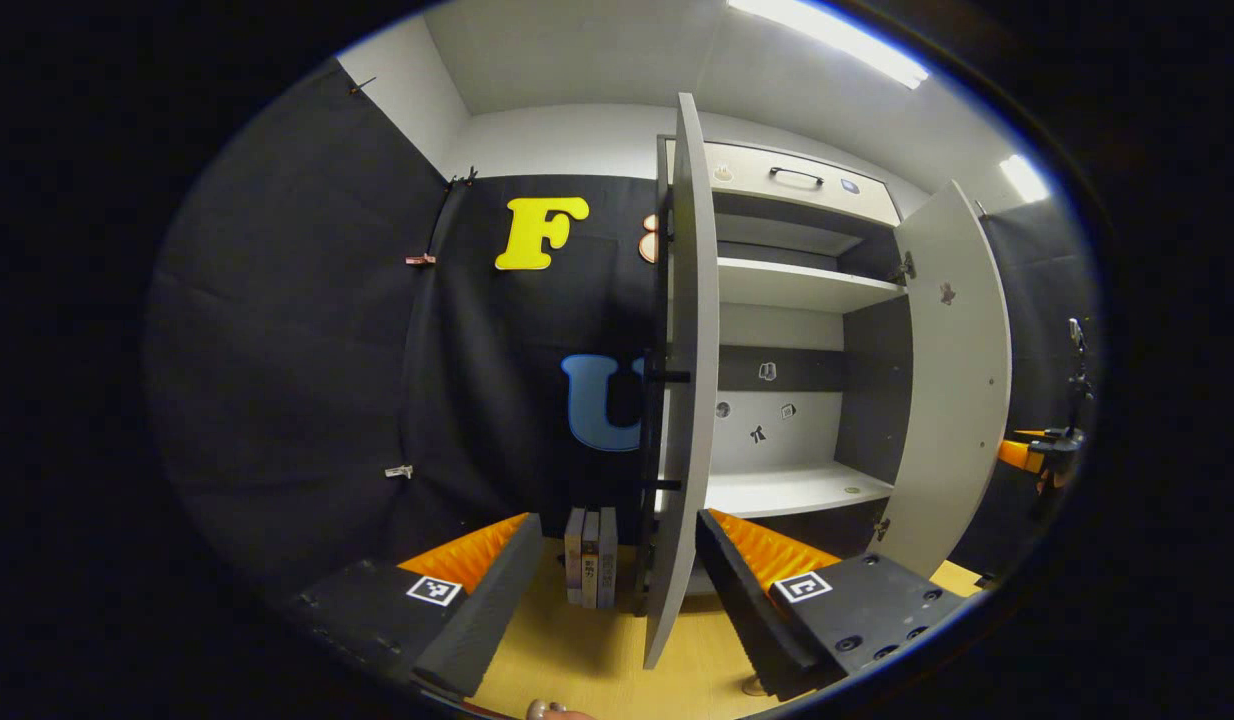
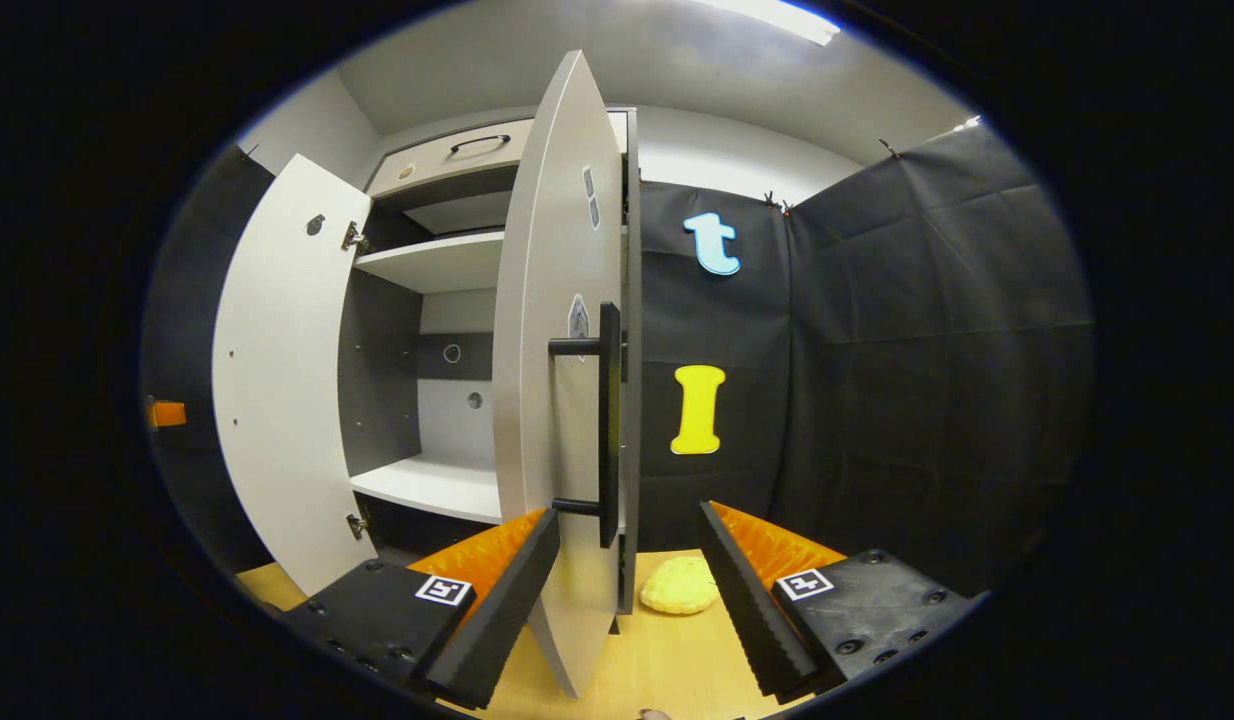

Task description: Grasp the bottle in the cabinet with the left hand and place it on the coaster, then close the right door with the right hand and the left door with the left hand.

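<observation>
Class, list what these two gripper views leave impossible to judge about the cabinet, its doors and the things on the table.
- Books, left gripper view: partly hidden behind the left door; titles too small.
- Cabinet's lowest part, both views: covered by the gripper fingers.
- Yellow object, right gripper view: partly hidden by the right door; kind unclear.
- Small stickers on the back panel: too small.
</observation>
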Demonstrator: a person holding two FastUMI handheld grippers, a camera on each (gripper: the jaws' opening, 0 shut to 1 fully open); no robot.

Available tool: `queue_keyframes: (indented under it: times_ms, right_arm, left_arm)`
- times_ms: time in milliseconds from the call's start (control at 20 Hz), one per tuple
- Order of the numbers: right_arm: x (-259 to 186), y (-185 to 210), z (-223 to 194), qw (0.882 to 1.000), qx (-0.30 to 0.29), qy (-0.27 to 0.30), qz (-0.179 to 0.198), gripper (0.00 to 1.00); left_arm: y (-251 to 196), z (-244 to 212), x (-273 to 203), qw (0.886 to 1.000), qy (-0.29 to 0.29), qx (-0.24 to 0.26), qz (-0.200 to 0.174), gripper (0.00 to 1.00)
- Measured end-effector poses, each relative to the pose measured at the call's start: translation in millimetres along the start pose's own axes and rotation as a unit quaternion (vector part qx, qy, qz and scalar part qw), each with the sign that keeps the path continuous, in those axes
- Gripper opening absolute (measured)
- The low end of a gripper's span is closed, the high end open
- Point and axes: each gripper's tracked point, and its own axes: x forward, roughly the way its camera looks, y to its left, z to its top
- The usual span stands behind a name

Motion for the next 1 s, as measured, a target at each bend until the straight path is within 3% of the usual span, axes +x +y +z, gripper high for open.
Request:
queue_keyframes:
  times_ms: [50,400,600,1000]
  right_arm:
    - [4,12,-1,1.000,0.002,0.000,0.011,0.95]
    - [21,87,10,0.995,0.034,-0.007,0.096,0.95]
    - [16,79,6,0.996,-0.013,-0.004,0.089,0.97]
    - [13,80,-1,0.996,-0.034,0.006,0.079,0.98]
  left_arm:
    - [2,-2,2,1.000,0.002,0.001,0.001,0.98]
    - [13,-2,16,1.000,0.004,-0.003,0.002,0.98]
    - [18,-6,29,1.000,0.006,-0.015,0.001,0.98]
    - [14,-12,60,1.000,0.009,-0.017,-0.019,0.98]
